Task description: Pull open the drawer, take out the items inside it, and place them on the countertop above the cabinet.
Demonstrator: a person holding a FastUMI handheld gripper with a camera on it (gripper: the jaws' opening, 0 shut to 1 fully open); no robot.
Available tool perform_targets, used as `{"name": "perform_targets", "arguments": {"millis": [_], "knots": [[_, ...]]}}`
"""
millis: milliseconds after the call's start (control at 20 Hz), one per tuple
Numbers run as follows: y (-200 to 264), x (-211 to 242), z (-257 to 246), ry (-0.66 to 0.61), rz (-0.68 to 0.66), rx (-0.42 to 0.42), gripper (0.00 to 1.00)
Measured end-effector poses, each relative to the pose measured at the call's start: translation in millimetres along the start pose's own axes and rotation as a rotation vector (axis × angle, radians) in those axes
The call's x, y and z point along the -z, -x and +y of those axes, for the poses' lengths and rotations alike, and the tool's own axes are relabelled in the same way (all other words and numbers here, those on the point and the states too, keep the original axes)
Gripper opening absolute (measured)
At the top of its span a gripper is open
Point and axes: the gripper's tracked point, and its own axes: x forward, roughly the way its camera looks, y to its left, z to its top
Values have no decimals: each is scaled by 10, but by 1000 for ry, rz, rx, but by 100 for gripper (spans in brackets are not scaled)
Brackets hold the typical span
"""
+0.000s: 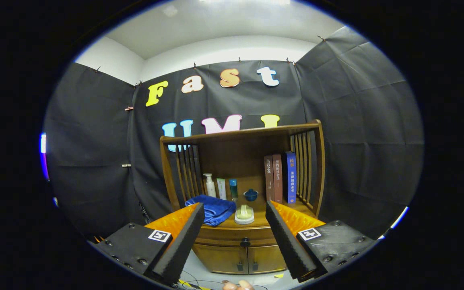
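Facing the spread, empty gripper (235,217), the closed drawer (238,235) runs crosswise.

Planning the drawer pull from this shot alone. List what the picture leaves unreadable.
- Drawer contents: the drawer is closed, its front hides what is inside.
- Drawer knob: small and dark, shape unclear.
- Lower cabinet doors: sides hidden behind the open claw fingers.
- Countertop corners: covered by the fingers and the blue towel.
- Bottles and small blue pot on the countertop: too small to identify.
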Motion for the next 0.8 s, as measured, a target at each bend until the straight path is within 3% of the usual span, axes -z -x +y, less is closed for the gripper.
{"name": "perform_targets", "arguments": {"millis": [800], "knots": [[75, 0, 6, 34, -10, -5, 99]]}}
